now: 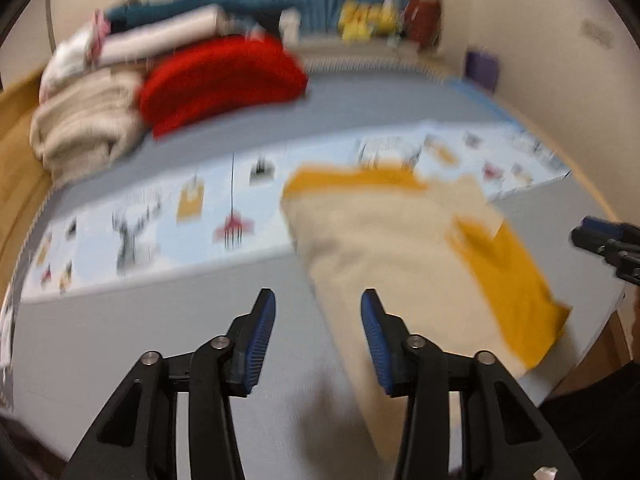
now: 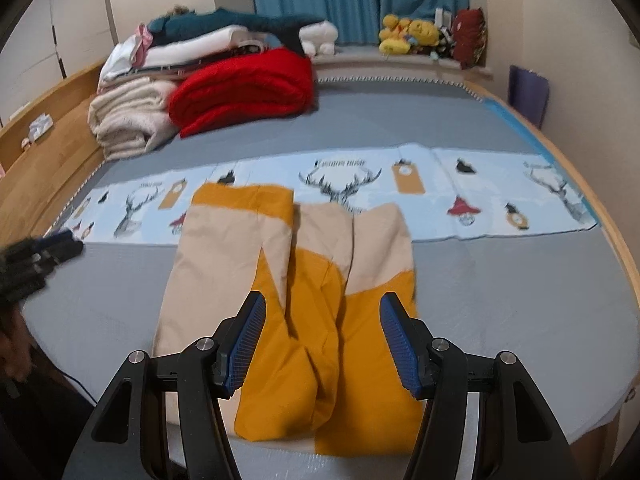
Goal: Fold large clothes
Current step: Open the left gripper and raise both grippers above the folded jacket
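Fingers (image 2: pixel 256 320) of both grippers apart and empty above the jacket (image 2: pixel 280 280) lying partly folded on the bed (image 2: pixel 500 300): pinch near hem corners evenly, fold away smoothly.

The grey bed (image 2: pixel 500 280) lies bare on both sides of the cream and mustard garment (image 2: pixel 304 300) — room there to pass. The garment itself fills the near middle. At the far left corner a red blanket (image 2: pixel 244 88) and a stack of folded bedding (image 2: pixel 132 116) block the way — soft toys (image 2: pixel 408 34) line the far ledge.
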